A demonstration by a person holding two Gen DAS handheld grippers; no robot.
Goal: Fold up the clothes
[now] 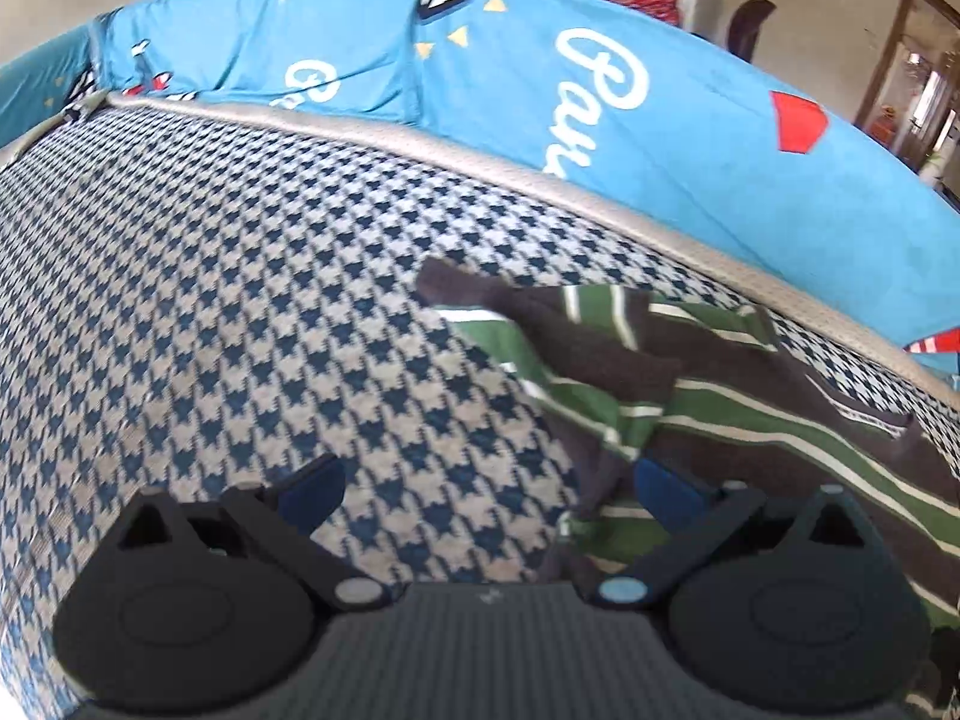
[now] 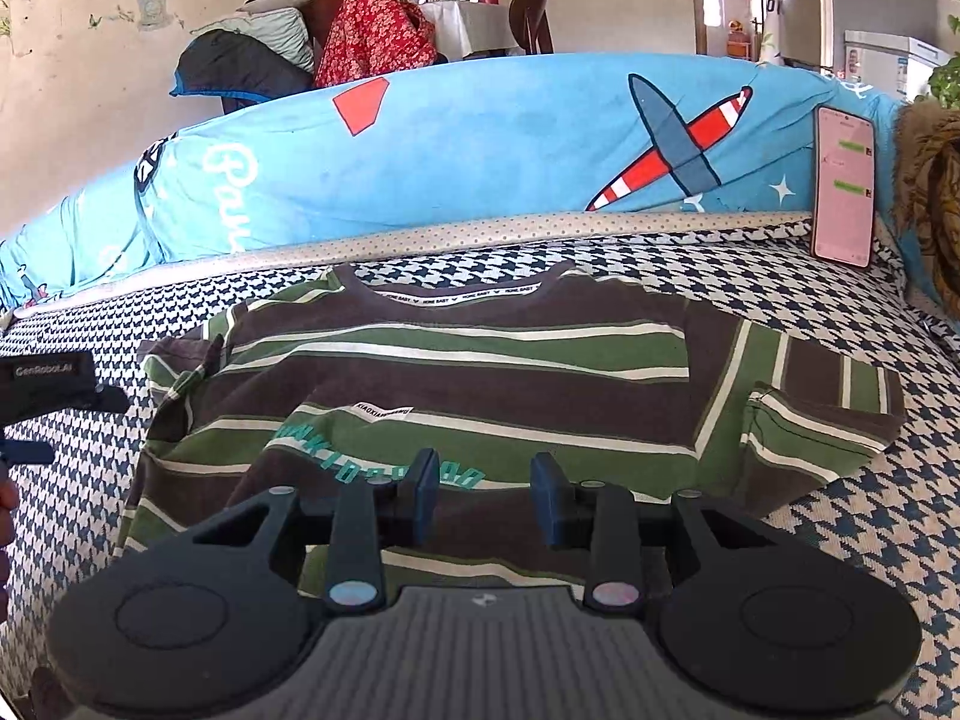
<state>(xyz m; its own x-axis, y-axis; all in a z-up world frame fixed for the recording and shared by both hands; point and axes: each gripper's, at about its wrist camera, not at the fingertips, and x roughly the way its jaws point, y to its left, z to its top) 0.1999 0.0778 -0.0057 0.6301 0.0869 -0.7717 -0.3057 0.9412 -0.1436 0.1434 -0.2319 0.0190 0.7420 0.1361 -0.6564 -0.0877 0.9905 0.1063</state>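
A brown, green and white striped T-shirt (image 2: 480,384) lies flat on the houndstooth cover, collar toward the blue cushion, its right sleeve folded inward. My right gripper (image 2: 485,495) hovers open over the shirt's lower front, nothing between its fingers. In the left wrist view the shirt's (image 1: 690,396) rumpled left sleeve sits at the right. My left gripper (image 1: 489,489) is open wide beside the shirt's left edge, its right finger (image 1: 666,492) over the fabric and its left finger (image 1: 312,489) over bare cover. The left gripper's body (image 2: 48,378) shows at the left edge of the right wrist view.
The houndstooth cover (image 1: 240,300) stretches wide to the left. A blue cushion with plane prints (image 2: 480,144) lines the back. A phone (image 2: 843,186) leans against it at the right, next to a furry item (image 2: 930,192). Piled clothes (image 2: 372,30) and chairs stand behind.
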